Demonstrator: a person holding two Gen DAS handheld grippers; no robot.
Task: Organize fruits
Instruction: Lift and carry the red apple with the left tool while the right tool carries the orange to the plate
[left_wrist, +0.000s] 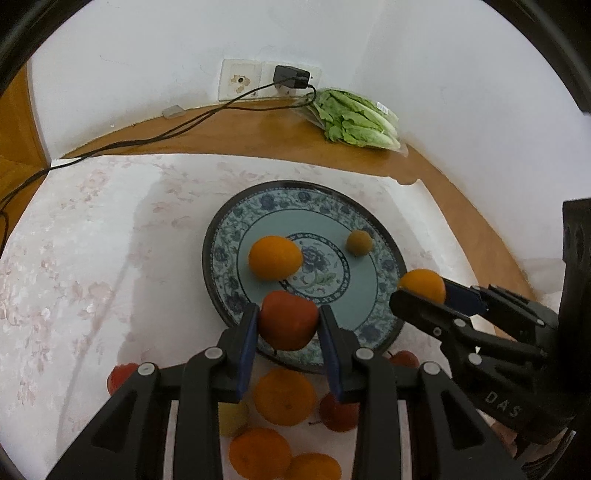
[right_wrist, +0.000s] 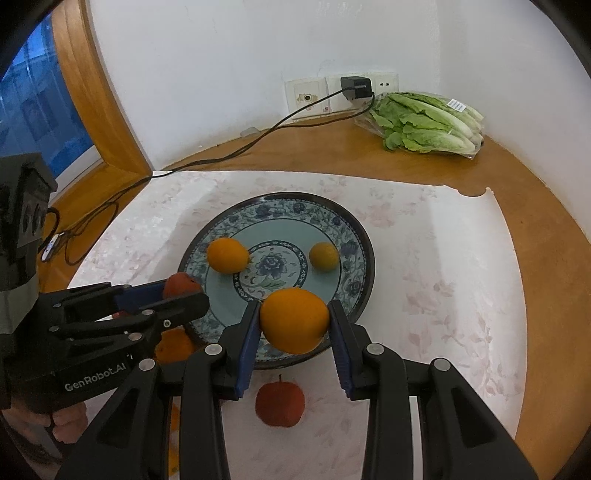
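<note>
A blue floral plate (left_wrist: 373, 314) (right_wrist: 351, 236) lies on a pale cloth and holds an orange (left_wrist: 275, 257) (right_wrist: 227, 254) and a small yellowish fruit (left_wrist: 359, 242) (right_wrist: 324, 256). My left gripper (left_wrist: 288, 319) (right_wrist: 184, 291) is shut on a red apple (left_wrist: 288, 320) (right_wrist: 181, 284) over the plate's near left rim. My right gripper (right_wrist: 293, 320) (left_wrist: 417, 290) is shut on an orange (right_wrist: 294, 320) (left_wrist: 423, 284) over the plate's near right rim.
Loose fruit lies near me on the cloth: oranges (left_wrist: 284, 397), red apples (left_wrist: 338, 411) (right_wrist: 280, 404) and a yellow fruit (left_wrist: 232, 417). Bagged lettuce (left_wrist: 356, 120) (right_wrist: 428, 123) lies at the back right. A charger cable (left_wrist: 155, 138) (right_wrist: 236, 149) runs across the wooden table.
</note>
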